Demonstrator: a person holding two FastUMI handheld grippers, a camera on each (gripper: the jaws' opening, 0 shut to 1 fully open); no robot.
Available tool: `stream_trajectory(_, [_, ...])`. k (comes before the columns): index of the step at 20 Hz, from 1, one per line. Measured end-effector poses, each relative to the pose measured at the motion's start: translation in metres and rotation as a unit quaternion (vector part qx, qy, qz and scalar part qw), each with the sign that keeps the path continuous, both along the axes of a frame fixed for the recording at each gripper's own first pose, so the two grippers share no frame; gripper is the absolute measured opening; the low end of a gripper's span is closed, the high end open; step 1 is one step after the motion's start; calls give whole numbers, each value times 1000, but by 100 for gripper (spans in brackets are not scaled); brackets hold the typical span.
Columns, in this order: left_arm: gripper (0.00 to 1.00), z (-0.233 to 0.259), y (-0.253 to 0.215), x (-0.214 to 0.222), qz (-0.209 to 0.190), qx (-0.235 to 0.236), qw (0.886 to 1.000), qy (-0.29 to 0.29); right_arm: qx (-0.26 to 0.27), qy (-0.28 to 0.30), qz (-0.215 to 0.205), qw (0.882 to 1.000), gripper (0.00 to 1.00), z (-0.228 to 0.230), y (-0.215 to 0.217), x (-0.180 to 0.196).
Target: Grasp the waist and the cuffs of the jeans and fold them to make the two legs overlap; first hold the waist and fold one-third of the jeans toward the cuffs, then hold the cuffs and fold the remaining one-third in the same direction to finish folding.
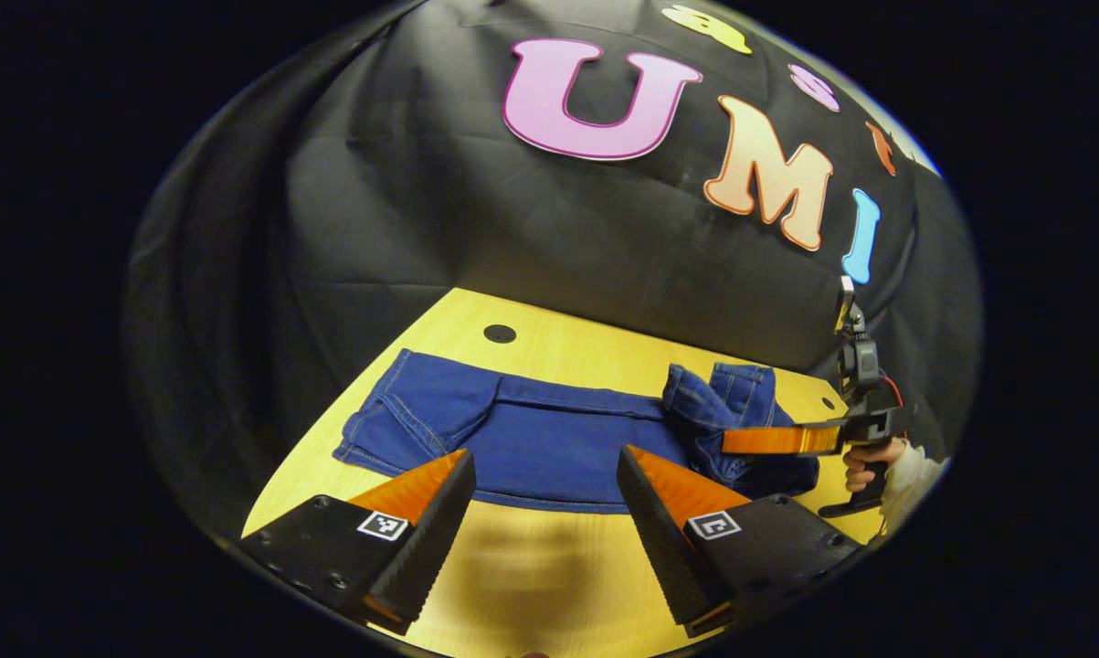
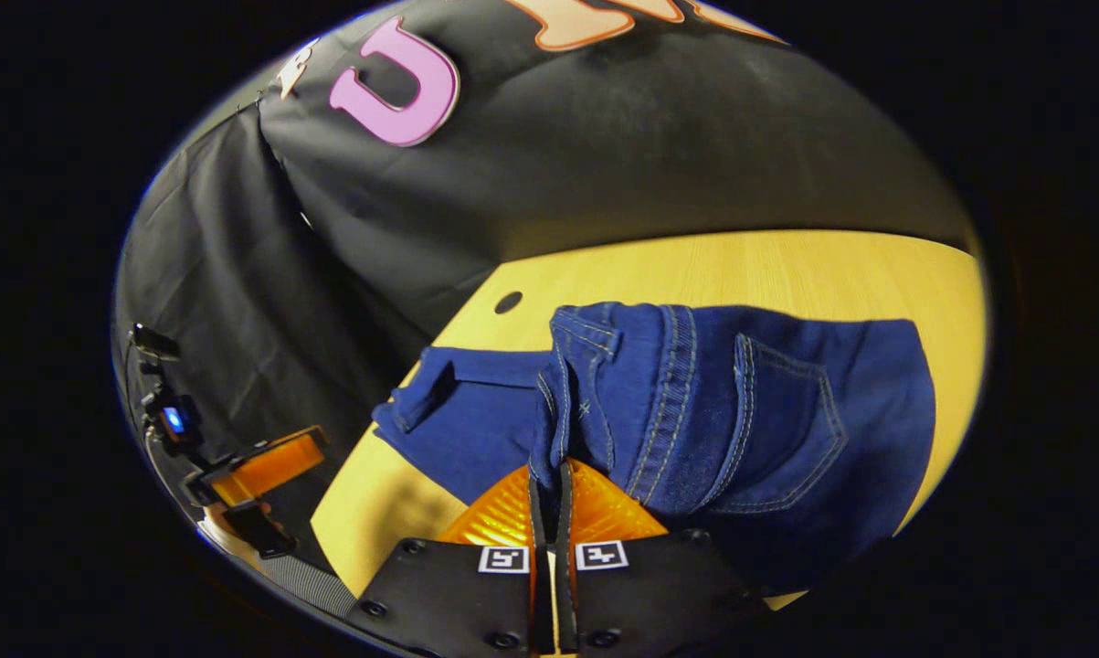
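Blue jeans [image 1: 549, 439] lie across the yellow table [image 1: 531, 576], with the cuffs [image 1: 380, 429] at the left end in the left gripper view. The waist [image 1: 718, 402] is bunched and lifted at the right end. My right gripper [image 1: 741, 441] is shut on that waist edge. In the right gripper view the waist [image 2: 604, 384] with its back pocket [image 2: 777, 420] drapes over my right gripper [image 2: 549, 480], whose orange fingers are pressed together on the cloth. My left gripper [image 1: 542, 489] hovers open just before the jeans' near edge, holding nothing, and appears far left as the left gripper [image 2: 266, 466].
A round dark hole [image 1: 500, 334] sits in the table behind the jeans, and another [image 1: 829, 402] lies near the right end. A hand [image 1: 864, 454] with a light sleeve holds the right gripper's handle. Black cloth walls close in behind the table.
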State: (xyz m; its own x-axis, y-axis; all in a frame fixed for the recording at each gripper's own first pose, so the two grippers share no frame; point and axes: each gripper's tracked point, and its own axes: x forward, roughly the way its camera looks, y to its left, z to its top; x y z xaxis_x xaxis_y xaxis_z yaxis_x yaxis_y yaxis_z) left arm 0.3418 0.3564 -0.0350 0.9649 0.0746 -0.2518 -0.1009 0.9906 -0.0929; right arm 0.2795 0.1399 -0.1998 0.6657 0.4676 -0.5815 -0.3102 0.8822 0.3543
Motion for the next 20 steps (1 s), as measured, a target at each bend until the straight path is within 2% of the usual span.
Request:
stream_trajectory(1, [95, -1, 9, 1, 7, -5, 1000, -3, -7, -7, 1, 1000, 6, 2, -2, 1])
stream_trajectory(2, [95, -3, 19, 0, 17, -9, 1000, -3, 3, -8, 9, 1000, 6, 5, 2, -2])
stream_trajectory(3, [95, -7, 30, 1, 29, -14, 999, 0, 19, -6, 14, 1000, 12, 7, 7, -2])
stream_trajectory(5, [95, -10, 53, 1, 52, -24, 998, -1, 32, -4, 21, 999, 51, 22, 5, -13])
stream_trajectory(6, [95, -11, 65, 3, 64, -30, 998, -4, 21, -6, 19, 1000, 59, 26, 0, -18])
stream_trajectory(9, [95, -20, 102, 11, 97, -58, 994, -2, 20, -16, -2, 1000, 98, 55, -17, -42])
stream_trajectory(10, [96, -24, 114, 13, 105, -62, 993, -1, 30, -21, -12, 999, 94, 69, -22, -56])
stream_trajectory(11, [96, -27, 126, 18, 116, -60, 991, -1, 37, -24, -26, 999, 98, 82, -30, -67])
stream_trajectory(15, [96, -50, 165, 35, 139, -46, 989, 26, 87, -16, -92, 992, 98, 132, -65, -97])
stream_trajectory(16, [96, -54, 169, 38, 142, -45, 988, 31, 83, -24, -113, 990, 93, 140, -82, -99])
stream_trajectory(17, [96, -60, 176, 41, 147, -48, 987, 35, 74, -37, -133, 988, 98, 147, -100, -99])
stream_trajectory(20, [96, -71, 180, 47, 155, -66, 985, 49, 66, -46, -186, 979, 97, 160, -139, -105])
